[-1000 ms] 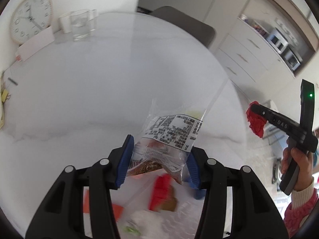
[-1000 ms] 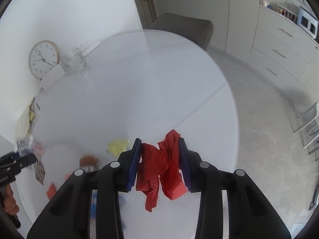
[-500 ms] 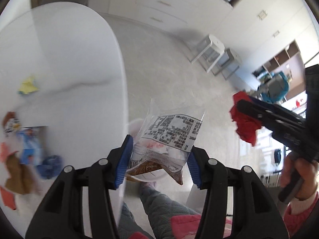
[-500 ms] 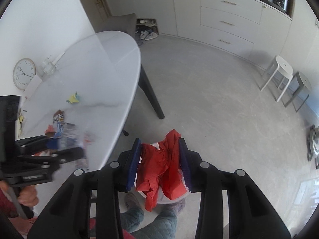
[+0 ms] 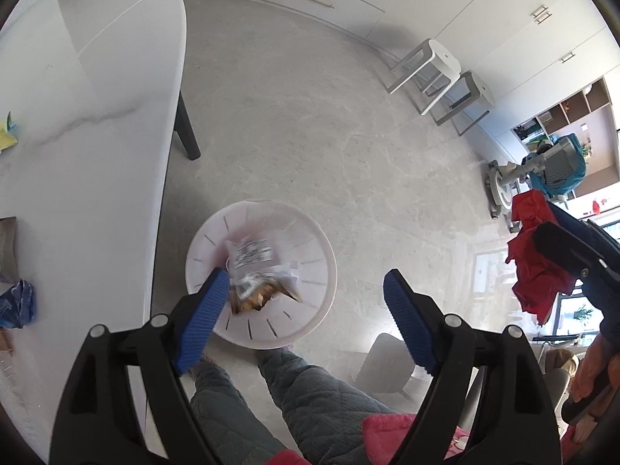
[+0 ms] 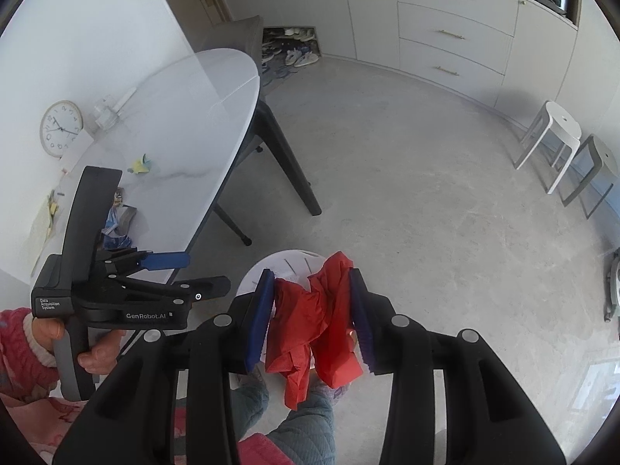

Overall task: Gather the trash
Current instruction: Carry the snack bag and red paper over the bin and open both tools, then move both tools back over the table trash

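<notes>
Swung both claws off the table to the white bin [image 5: 323, 248]. Left claw [image 5: 306, 302] just popped open, snack bag [image 5: 255, 271] dropping in. Right claw [image 6: 310, 314] still pinches the red wrapper [image 6: 310, 333]: light, floppy, grab bunched middle.

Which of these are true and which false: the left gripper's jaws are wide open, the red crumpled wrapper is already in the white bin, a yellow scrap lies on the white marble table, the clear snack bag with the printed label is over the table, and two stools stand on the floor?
1. The left gripper has its jaws wide open. True; they have just been opening.
2. The red crumpled wrapper lies in the round white plastic bin. False: the right gripper is shut on it.
3. A yellow paper scrap lies on the white marble table. True.
4. The clear snack bag with the printed label is over the table. False: it is over the bin's opening.
5. Two stools stand on the floor. True.
</notes>
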The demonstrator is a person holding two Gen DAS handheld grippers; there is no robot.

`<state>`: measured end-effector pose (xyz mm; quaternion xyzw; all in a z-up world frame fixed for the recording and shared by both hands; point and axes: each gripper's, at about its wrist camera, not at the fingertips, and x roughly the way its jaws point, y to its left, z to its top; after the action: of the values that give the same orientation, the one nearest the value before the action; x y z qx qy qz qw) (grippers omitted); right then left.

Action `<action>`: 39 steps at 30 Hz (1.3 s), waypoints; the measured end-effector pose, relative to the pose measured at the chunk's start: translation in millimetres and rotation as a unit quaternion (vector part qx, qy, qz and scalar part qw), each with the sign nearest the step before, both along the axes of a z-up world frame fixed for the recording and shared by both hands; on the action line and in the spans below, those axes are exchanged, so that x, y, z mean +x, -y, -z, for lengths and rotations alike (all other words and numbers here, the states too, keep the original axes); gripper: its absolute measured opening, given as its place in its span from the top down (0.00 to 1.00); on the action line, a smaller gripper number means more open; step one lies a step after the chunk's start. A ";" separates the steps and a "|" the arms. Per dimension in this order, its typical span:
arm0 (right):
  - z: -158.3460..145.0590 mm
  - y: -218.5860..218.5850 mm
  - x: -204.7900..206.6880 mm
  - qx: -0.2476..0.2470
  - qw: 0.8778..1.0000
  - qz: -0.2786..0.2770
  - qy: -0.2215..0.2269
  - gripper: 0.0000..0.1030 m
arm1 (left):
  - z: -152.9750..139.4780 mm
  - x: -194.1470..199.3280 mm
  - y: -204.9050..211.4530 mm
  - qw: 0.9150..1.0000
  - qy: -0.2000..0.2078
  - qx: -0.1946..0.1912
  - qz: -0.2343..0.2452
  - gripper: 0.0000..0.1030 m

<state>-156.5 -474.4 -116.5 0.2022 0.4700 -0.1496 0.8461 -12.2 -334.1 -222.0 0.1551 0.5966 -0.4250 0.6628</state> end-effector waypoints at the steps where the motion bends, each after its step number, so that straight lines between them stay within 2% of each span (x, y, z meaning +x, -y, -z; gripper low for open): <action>1: 0.1 -0.2 0.1 0.001 1.000 -0.004 0.001 0.61 | -2.2 0.1 -1.2 1.000 0.004 -0.001 -0.003 0.22; 5: 3.0 -6.2 2.6 0.007 1.000 -0.023 0.006 0.61 | -23.9 9.0 -21.0 0.999 0.023 -0.012 -0.029 0.22; 8: 7.0 -11.9 6.1 0.012 0.999 -0.036 0.007 0.60 | -50.7 16.1 -42.9 0.997 0.041 -0.026 -0.057 0.20; 11: 15.0 -21.9 13.5 0.018 0.999 -0.050 0.004 0.59 | -84.7 23.5 -67.1 0.993 0.076 -0.043 -0.084 0.14; 14: 26.0 -34.8 22.1 0.025 0.998 -0.064 -0.003 0.53 | -114.8 32.0 -103.5 0.986 0.107 -0.053 -0.114 0.12; 18: 34.6 -50.5 33.5 0.009 0.998 -0.058 -0.017 0.15 | -136.2 45.4 -149.7 0.978 0.123 -0.052 -0.161 0.10; 23: 20.4 -60.6 43.2 -0.001 0.999 -0.043 -0.005 0.03 | -145.9 61.9 -219.2 0.963 0.133 -0.038 -0.231 0.08; 28: 0.7 -71.0 61.4 -0.024 0.999 -0.035 0.003 0.02 | -145.6 77.7 -286.2 0.947 0.136 -0.020 -0.292 0.08; 31: -9.4 -81.2 71.6 -0.032 0.999 -0.036 0.012 0.02 | -146.7 85.0 -311.9 0.938 0.141 -0.014 -0.315 0.08; 35: -17.1 -97.0 85.6 -0.036 0.998 -0.047 0.019 0.02 | -144.7 90.5 -342.7 0.933 0.151 -0.003 -0.326 0.08; 39: -18.1 -119.2 101.0 -0.044 0.997 -0.065 0.016 0.02 | -137.3 99.1 -364.7 0.933 0.156 0.008 -0.324 0.08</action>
<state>-55.6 -355.2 -98.4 0.1360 0.4614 -0.1115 0.8696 86.9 30.6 -84.7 0.0231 0.5066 -0.1528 0.8482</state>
